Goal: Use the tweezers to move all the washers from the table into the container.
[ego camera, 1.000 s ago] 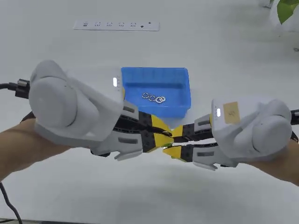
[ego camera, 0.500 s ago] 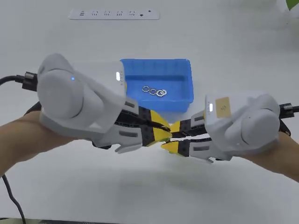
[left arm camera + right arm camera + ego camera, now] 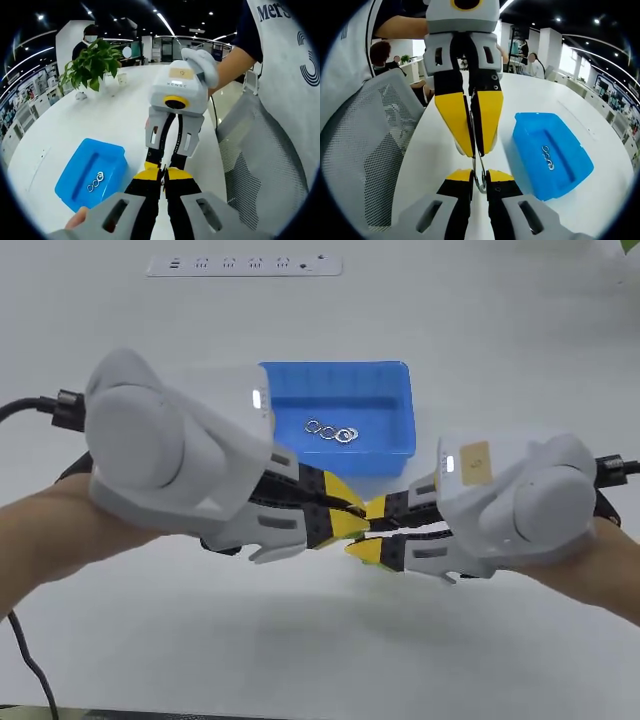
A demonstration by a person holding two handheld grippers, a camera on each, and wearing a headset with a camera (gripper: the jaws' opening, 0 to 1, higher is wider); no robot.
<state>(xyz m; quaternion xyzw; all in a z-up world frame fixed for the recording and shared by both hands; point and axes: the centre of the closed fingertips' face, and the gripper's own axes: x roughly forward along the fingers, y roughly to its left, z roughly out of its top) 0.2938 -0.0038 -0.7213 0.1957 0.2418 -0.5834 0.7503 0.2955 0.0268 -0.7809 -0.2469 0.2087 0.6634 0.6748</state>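
Two grippers are meeting tip to tip at lower centre. I am holding the left gripper (image 3: 352,518) and the right gripper (image 3: 368,532) both pinched on the thin steel tweezers (image 3: 479,170); I judge that one should let go only once the other grips squarely. Above centre, three flat, shiny washers (image 3: 329,432) are lying inside the ribbed blue plastic container (image 3: 335,375).

Blue rectangular container (image 3: 335,371): open-topped, upright on the white table (image 3: 470,320). Holds three small silver washers (image 3: 329,431), flat on its floor in a close row near the middle. Thin metal tweezers (image 3: 479,176): off the table, on the near side of the container, pinched between the closed yellow jaws of the left gripper (image 3: 474,150) and the right gripper (image 3: 479,184).
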